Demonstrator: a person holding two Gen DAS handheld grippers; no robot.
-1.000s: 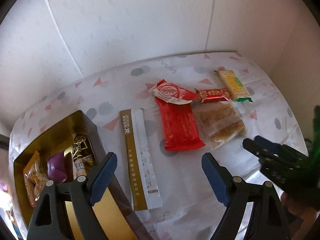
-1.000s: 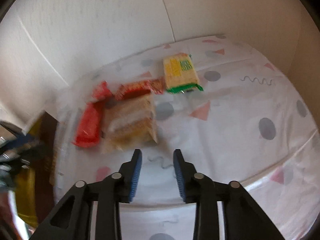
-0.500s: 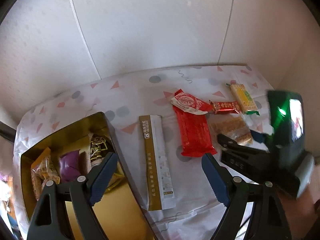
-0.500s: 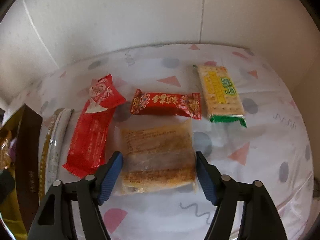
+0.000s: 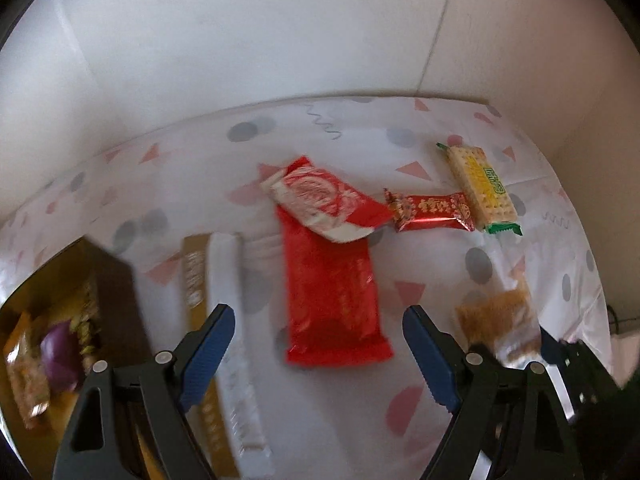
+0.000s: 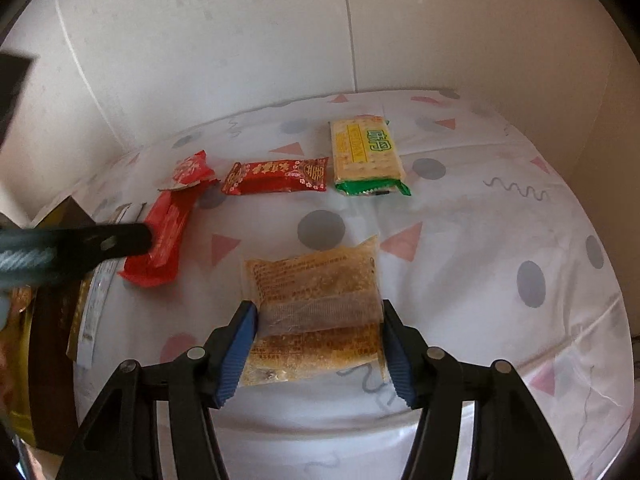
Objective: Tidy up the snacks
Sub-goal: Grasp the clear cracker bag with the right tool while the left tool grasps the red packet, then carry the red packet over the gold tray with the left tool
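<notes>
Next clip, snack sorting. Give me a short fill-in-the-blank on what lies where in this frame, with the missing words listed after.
1. The clear packet of golden-brown snack sits between the pads of the ____ gripper.
2. The cracker pack has a ____ sealed end toward the camera.
3. The small red candy lies between the cracker pack and the ____ red wrapper.
4. The left gripper holds ____.

Missing words: right; green; long; nothing

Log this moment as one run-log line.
right gripper: shut on clear brown-snack packet | left gripper: open above long red packet | gold box: partly filled
</notes>
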